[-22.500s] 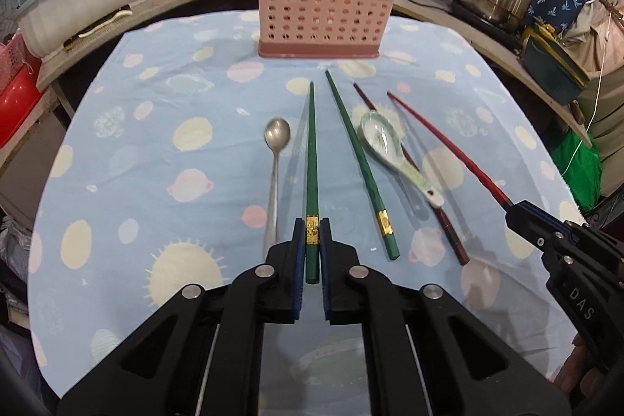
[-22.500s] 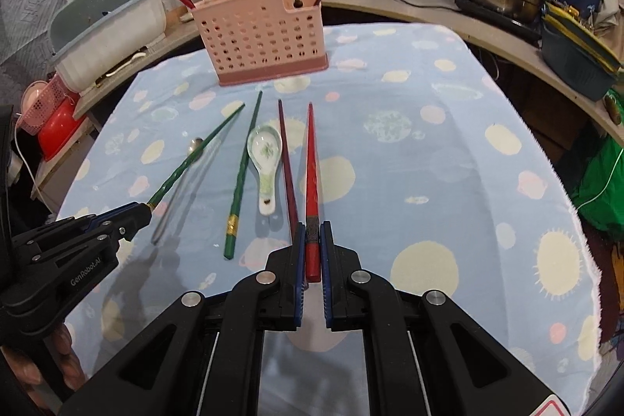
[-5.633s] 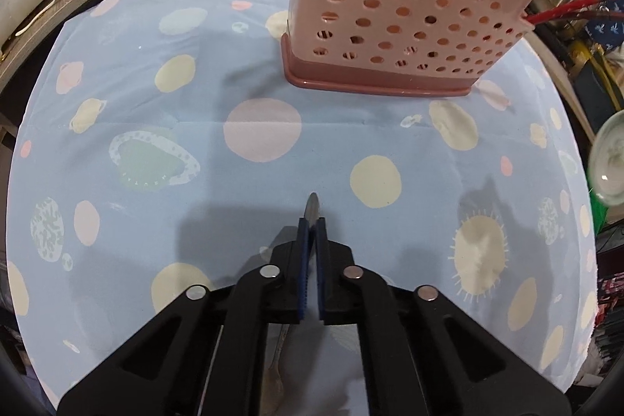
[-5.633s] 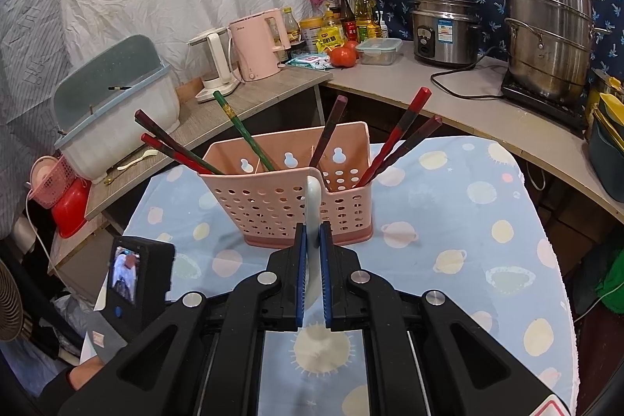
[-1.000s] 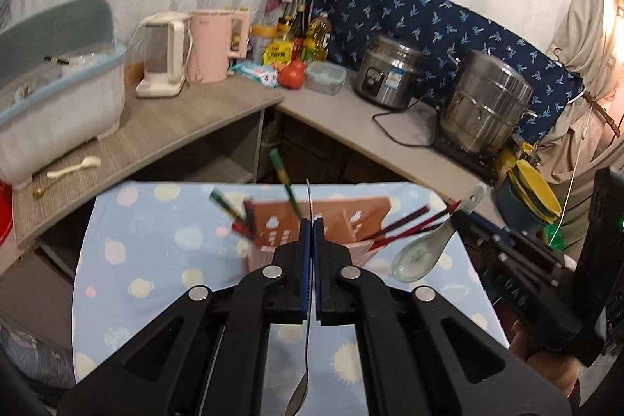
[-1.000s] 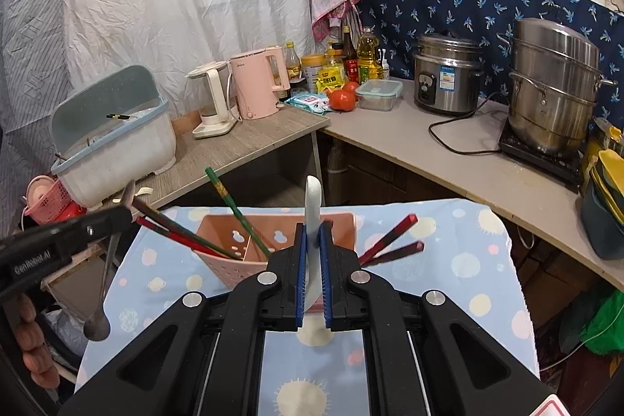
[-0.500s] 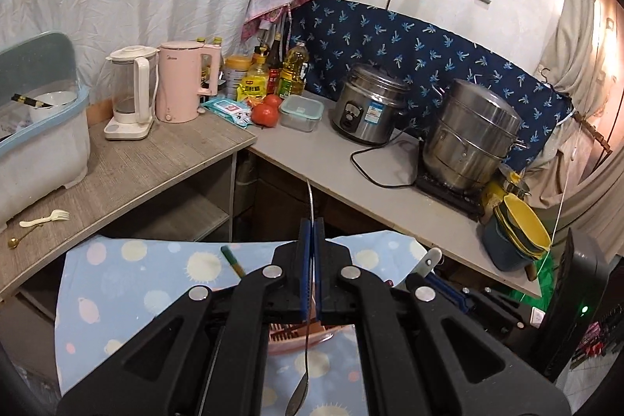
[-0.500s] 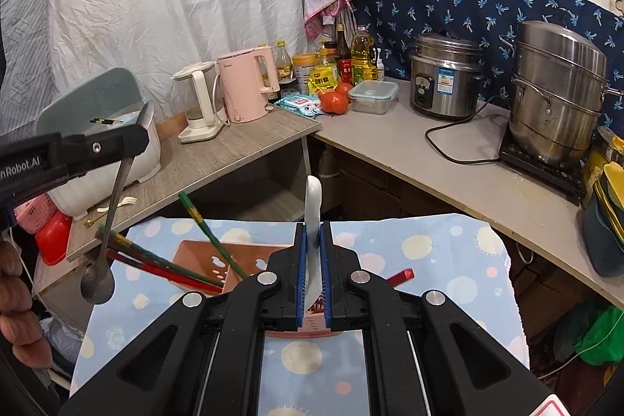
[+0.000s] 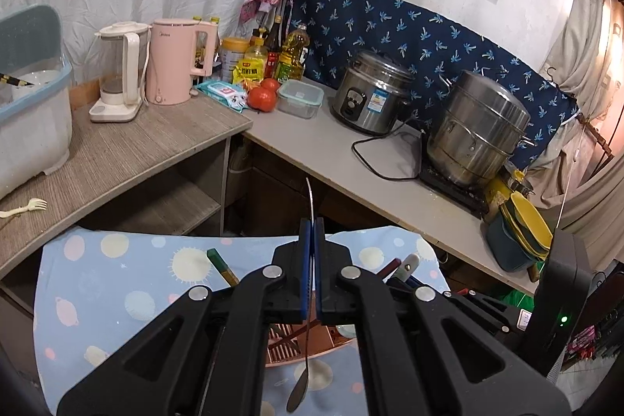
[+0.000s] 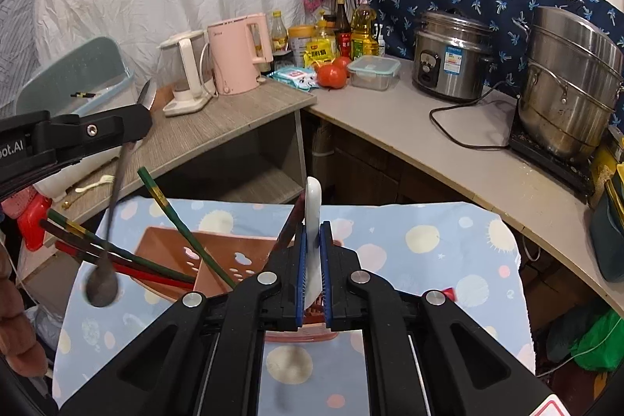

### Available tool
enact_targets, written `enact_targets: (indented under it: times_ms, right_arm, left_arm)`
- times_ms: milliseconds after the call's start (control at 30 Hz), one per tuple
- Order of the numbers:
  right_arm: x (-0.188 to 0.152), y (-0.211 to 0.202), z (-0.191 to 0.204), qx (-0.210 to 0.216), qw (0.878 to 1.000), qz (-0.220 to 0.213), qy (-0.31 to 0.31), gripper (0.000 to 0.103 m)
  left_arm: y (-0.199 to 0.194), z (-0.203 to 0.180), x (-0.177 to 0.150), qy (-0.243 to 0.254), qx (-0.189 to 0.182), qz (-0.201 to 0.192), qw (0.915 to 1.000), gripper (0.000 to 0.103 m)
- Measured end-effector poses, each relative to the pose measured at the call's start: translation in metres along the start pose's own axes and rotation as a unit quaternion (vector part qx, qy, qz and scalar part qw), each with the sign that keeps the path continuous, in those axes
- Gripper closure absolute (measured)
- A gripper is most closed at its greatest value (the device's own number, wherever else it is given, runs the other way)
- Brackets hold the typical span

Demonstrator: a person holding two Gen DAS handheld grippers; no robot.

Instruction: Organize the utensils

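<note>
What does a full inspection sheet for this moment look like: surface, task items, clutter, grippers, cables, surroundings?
Surface: spotted blue tablecloth, no spills seen.
Job's things: pink utensil basket holds green chopsticks and red chopsticks; metal spoon and white ceramic spoon in the air above it.
Clutter: nothing seen on the cloth.
Grippers: left gripper shut on metal spoon, bowl hanging down; right gripper shut on white ceramic spoon.
Cables: black cord loops across the counter by the rice cooker.
Surroundings: pink kettle, steamer pot.

Pink holder (image 10: 234,260) on blue, dotted tablecloth (image 10: 429,240).
</note>
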State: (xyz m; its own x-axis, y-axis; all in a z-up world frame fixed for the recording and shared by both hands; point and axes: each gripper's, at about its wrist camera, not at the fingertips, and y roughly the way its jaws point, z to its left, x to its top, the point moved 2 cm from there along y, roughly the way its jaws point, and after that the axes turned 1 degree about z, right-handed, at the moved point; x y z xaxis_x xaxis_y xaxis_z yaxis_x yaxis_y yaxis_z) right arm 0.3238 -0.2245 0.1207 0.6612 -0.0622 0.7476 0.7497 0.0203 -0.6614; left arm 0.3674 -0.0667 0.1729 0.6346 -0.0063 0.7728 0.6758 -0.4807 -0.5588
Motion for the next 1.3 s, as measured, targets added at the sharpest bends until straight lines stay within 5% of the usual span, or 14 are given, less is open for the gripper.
enact_targets:
  times_ms: [267, 333, 433, 500, 700, 967, 1100, 1300]
  right_arm:
    - [-0.008, 0.01, 0.006, -0.013, 1.0, 0.005, -0.006, 0.092]
    - [-0.01, 0.006, 0.007, -0.016, 1.0, -0.002, -0.008, 0.087]
    - [-0.012, -0.01, 0.008, -0.015, 1.0, -0.014, -0.002, 0.068]
    - [-0.014, -0.024, 0.009, -0.016, 0.999, -0.029, 0.003, 0.051]
    - [-0.029, -0.061, 0.013, 0.0, 0.999, -0.038, 0.026, 0.042]
    - [-0.065, -0.098, 0.023, -0.011, 0.999, -0.039, 0.03, 0.032]
    - [-0.083, -0.108, 0.025, -0.018, 0.999, -0.033, 0.038, 0.025]
    - [-0.112, -0.118, 0.041, -0.034, 0.999, -0.023, 0.016, 0.021]
  left_arm:
    - [0.014, 0.012, -0.024, 0.006, 0.035, -0.004, 0.9994, 0.1]
    - [0.012, 0.014, -0.026, 0.006, 0.04, -0.001, 0.9992, 0.088]
    - [0.004, 0.014, -0.03, 0.006, 0.071, -0.004, 0.9974, 0.067]
    - [-0.004, 0.01, -0.034, 0.016, 0.088, -0.011, 0.9959, 0.066]
    - [-0.031, -0.003, -0.054, 0.026, 0.131, -0.012, 0.991, 0.064]
    - [-0.074, -0.014, -0.087, 0.036, 0.191, -0.016, 0.9809, 0.041]
    - [-0.09, -0.016, -0.103, 0.04, 0.208, -0.013, 0.9771, 0.016]
    - [-0.1, -0.025, -0.133, 0.06, 0.212, 0.006, 0.9754, 0.014]
